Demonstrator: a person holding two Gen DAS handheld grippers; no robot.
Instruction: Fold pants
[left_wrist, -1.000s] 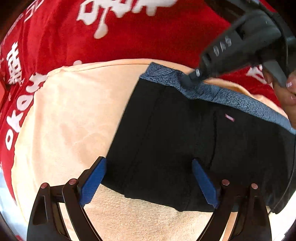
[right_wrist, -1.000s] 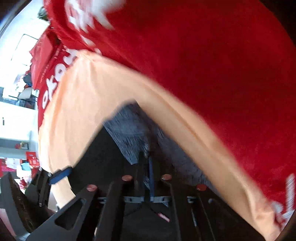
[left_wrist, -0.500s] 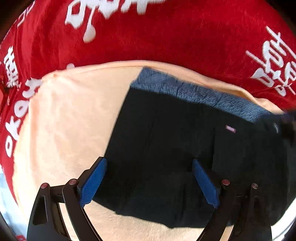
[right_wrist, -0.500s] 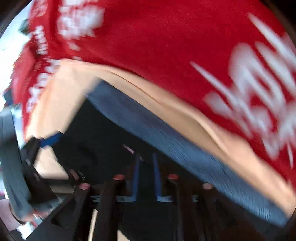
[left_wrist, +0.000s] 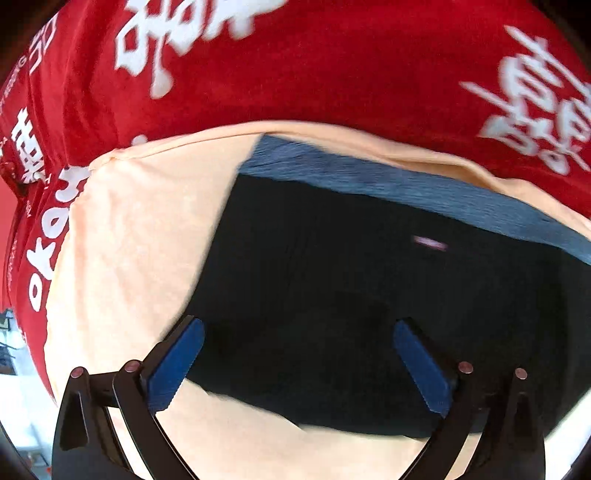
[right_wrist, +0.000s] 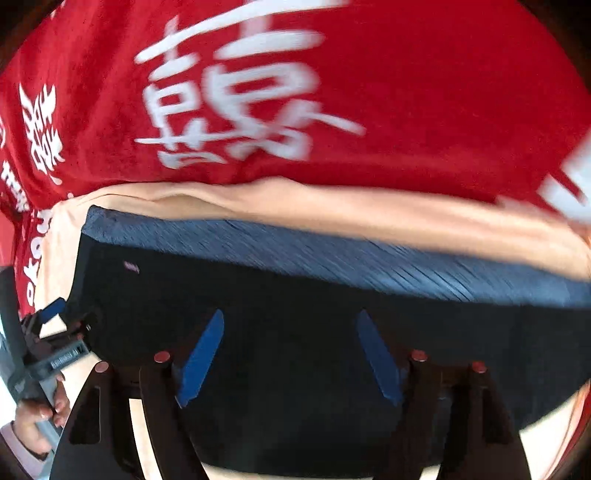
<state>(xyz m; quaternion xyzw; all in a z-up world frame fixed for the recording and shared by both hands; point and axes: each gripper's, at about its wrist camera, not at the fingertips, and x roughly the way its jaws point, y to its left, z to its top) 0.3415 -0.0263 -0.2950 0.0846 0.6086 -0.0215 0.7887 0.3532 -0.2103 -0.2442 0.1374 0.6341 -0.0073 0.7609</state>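
Observation:
The black pants with a grey-blue waistband lie folded flat on a peach cloth. They also show in the right wrist view, waistband along the far edge. My left gripper is open and empty, hovering over the pants' near left part. My right gripper is open and empty over the middle of the pants. The left gripper also shows at the left edge of the right wrist view, held by a hand.
The peach cloth lies on a red blanket with white characters, also in the right wrist view. A small pink label sits on the pants below the waistband.
My right gripper let go of the waistband's left corner, opened, and swung right and back over the pants. It left the left wrist view. The left gripper stayed open and barely moved.

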